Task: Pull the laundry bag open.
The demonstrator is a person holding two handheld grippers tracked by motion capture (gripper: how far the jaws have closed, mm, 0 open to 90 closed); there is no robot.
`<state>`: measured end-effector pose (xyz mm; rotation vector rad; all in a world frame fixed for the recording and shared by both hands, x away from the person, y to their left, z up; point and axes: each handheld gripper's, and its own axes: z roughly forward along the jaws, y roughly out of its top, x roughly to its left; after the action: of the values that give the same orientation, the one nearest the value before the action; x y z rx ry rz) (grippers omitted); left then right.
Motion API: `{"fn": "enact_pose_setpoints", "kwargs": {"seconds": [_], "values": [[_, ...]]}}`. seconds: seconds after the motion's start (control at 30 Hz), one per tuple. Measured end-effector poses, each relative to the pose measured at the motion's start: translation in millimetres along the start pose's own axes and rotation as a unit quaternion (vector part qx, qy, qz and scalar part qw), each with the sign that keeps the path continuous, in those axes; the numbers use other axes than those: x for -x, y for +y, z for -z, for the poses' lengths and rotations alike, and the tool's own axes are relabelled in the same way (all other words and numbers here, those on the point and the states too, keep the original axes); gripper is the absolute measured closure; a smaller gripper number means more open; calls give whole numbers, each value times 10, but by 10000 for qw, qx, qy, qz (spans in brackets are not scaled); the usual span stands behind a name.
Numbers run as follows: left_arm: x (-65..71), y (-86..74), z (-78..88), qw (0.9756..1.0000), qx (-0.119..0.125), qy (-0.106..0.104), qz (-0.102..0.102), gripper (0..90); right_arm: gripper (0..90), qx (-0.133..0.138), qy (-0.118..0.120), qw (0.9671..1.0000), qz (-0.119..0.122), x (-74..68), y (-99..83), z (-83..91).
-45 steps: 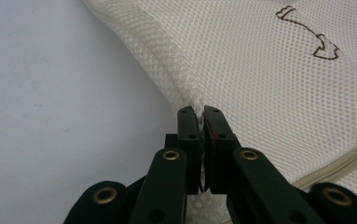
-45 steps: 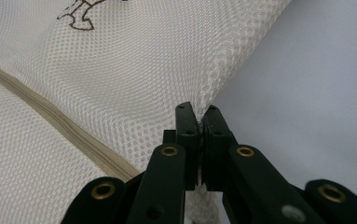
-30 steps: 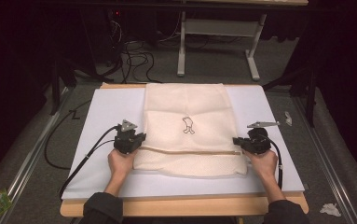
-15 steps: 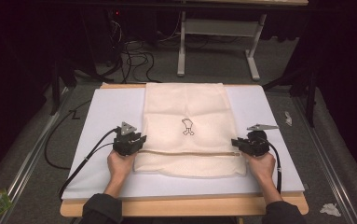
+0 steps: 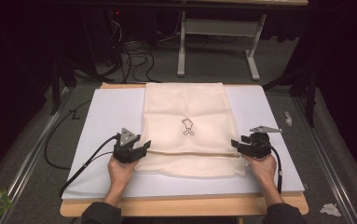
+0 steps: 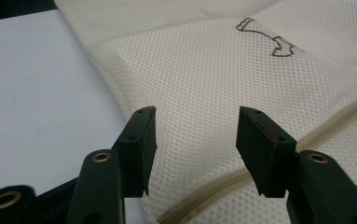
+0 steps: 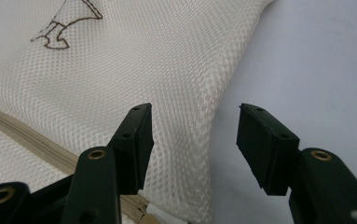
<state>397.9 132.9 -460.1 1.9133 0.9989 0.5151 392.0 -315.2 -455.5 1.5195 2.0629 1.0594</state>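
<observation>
A cream mesh bag (image 5: pixel 185 116) lies flat on the white board (image 5: pixel 106 116), with a small brown stitched figure (image 5: pixel 187 127) and a tan zipper (image 5: pixel 190 154) across its near part. My left gripper (image 5: pixel 144 145) sits at the bag's left edge by the zipper's end. Its jaws have just been opening and stand apart over the mesh (image 6: pixel 199 84), which is not pinched. My right gripper (image 5: pixel 234 143) is at the bag's right edge. Its jaws (image 7: pixel 194 135) have also just been opening and straddle the bag's edge (image 7: pixel 223 93) without pressing it.
The board rests on a wooden table (image 5: pixel 181 205) whose front edge is close to the person's forearms. Black cables (image 5: pixel 83 165) trail off the left side. A scrap of paper (image 5: pixel 288 117) lies right of the board. A white desk frame (image 5: pixel 213 42) stands behind.
Both grippers went from shut on the bag's side edges to open, letting the fabric go. The left hand drew back slightly toward the near edge.
</observation>
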Motion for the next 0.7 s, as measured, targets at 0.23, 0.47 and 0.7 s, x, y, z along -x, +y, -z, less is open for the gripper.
{"fn": "enact_pose_setpoints", "kwargs": {"seconds": [0.23, 0.47, 0.7], "values": [[145, -115, -59, 9998, -114, -74, -132, 469, 428, -67, 52, 10000, 8, -18, 12, -27], [203, -172, -151, 9996, -234, -173, -67, 463, 425, -471, 306, 9981, -260, -25, 44, -127], [199, -163, -197, 9989, -460, -125, -26, 465, 420, -818, 376, 9955, -290, -63, 38, -155]]}}
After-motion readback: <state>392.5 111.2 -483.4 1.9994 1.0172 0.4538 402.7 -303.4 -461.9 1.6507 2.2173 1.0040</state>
